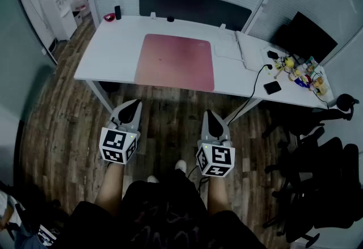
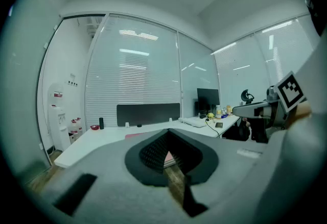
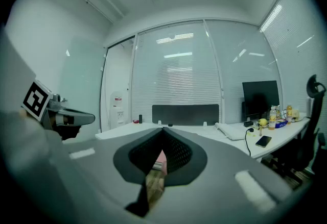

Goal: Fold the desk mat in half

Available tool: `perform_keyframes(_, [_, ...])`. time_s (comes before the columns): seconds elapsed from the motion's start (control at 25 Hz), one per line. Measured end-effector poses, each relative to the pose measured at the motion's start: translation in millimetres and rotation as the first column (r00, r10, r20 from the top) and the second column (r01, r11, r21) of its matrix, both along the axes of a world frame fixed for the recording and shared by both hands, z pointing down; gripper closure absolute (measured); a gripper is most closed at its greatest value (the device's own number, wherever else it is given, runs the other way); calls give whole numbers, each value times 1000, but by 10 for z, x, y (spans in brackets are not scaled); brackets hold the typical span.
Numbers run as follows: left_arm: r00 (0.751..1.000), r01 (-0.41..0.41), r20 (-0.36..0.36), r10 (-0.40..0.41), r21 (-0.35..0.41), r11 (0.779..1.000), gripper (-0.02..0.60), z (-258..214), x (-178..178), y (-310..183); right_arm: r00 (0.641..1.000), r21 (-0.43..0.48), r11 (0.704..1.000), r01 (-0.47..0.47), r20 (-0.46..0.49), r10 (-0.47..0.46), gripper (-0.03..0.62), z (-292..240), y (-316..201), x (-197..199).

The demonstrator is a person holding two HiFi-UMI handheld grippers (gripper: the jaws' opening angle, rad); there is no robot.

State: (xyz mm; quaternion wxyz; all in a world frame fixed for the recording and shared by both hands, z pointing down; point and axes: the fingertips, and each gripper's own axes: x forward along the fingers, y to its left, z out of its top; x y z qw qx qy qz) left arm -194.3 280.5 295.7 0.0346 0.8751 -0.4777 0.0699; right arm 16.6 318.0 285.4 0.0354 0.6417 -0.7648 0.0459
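Observation:
A pink desk mat [image 1: 176, 62] lies flat and unfolded on the white desk [image 1: 113, 49], its near edge along the desk's front edge. My left gripper [image 1: 133, 105] and right gripper [image 1: 211, 116] are held over the wooden floor, short of the desk, both pointing toward the mat. Both are shut with nothing in them. A sliver of the mat [image 2: 168, 158] shows through the left gripper [image 2: 168, 139] jaws, and another strip of the mat [image 3: 159, 157] shows through the right gripper [image 3: 162, 133] jaws.
A keyboard [image 1: 229, 45], a phone [image 1: 272, 87], a cable [image 1: 255, 86], small bottles and toys [image 1: 298, 72] and a monitor [image 1: 306, 35] sit on the desk's right part. A dark screen panel [image 1: 193, 9] lines its back edge. Office chairs [image 1: 317, 163] stand at the right, a water dispenser [image 1: 59, 9] at the far left.

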Motion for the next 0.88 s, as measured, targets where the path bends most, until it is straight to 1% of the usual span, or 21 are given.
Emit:
perform_keyframes(0.4, [1000,-18,-17,18,-1,1000,580,-17,45,-50,1000,-3,1000,-21,6,21,586,3,-9,108])
perform_keyframes(0.52, [1000,-25,-15,25,-3,1000,580,5,56,-34,1000,16,1000,-14,11,14,586,-13,16,90])
perform_keyframes(0.64, [999,-34,-7,33,-9,999,580,32,60,-31,1000,14,1000,-20,11,20,586,-1,9,103])
perform_keyframes(0.88, [999,-33,-17,33,-23,999,580,84,-62,47,1000,1,1000,-19,-11,19,585,29,67,25])
